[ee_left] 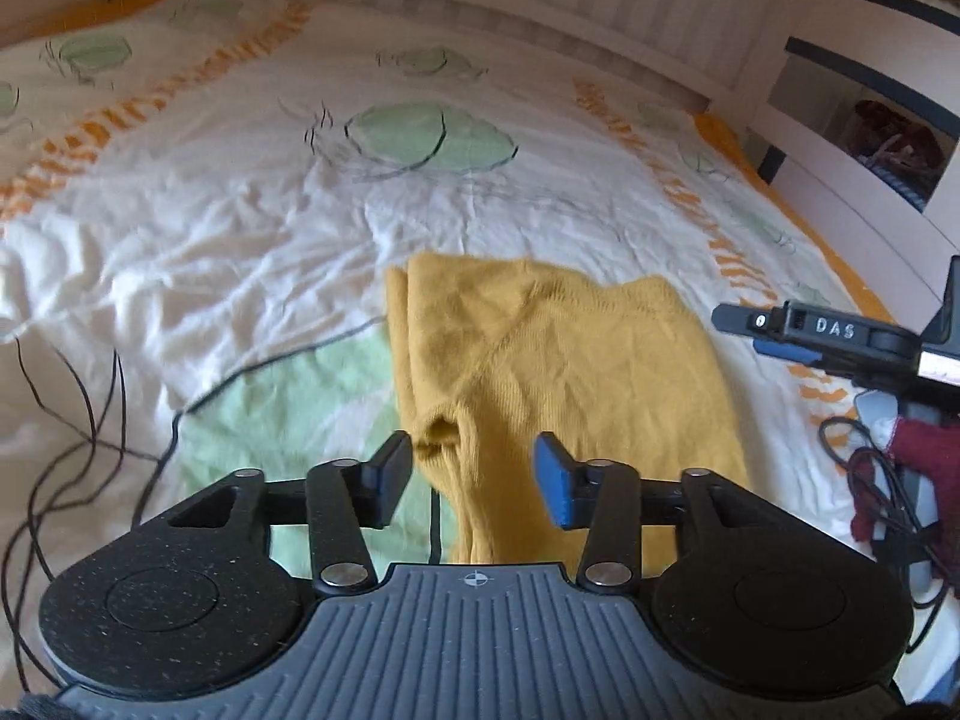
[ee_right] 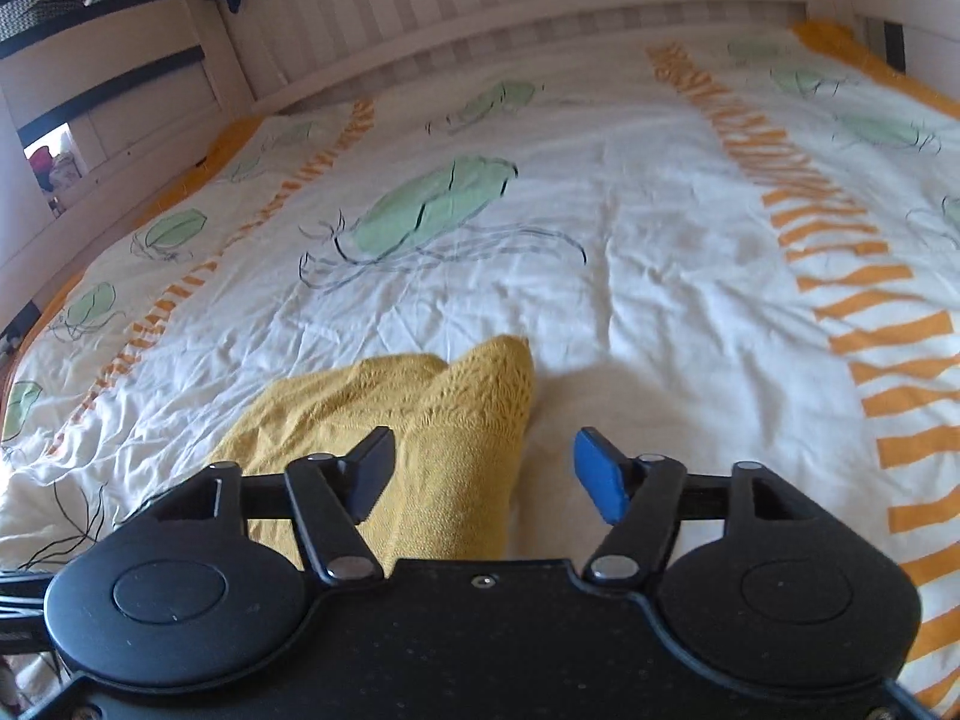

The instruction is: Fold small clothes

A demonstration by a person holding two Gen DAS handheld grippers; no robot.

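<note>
Jaws of both the left gripper [ee_left: 474, 474] and right gripper [ee_right: 483, 471] stand spread, pinching nothing. Below them the mustard-yellow knitted garment [ee_left: 558, 354] lies rumpled near the bed's [ee_left: 240, 222] near edge; its loose, bunched layers could slide apart, spoiling any fold.

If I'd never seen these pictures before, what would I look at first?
Probably the bright mustard-yellow garment, lying rumpled on the white bedspread printed with green blobs and orange stripes. Next, the left gripper and the right gripper, big and black at the bottom of each view, jaws open above the yellow cloth and holding nothing. At the right edge of the left view there's also a tangle of black cables.
</note>
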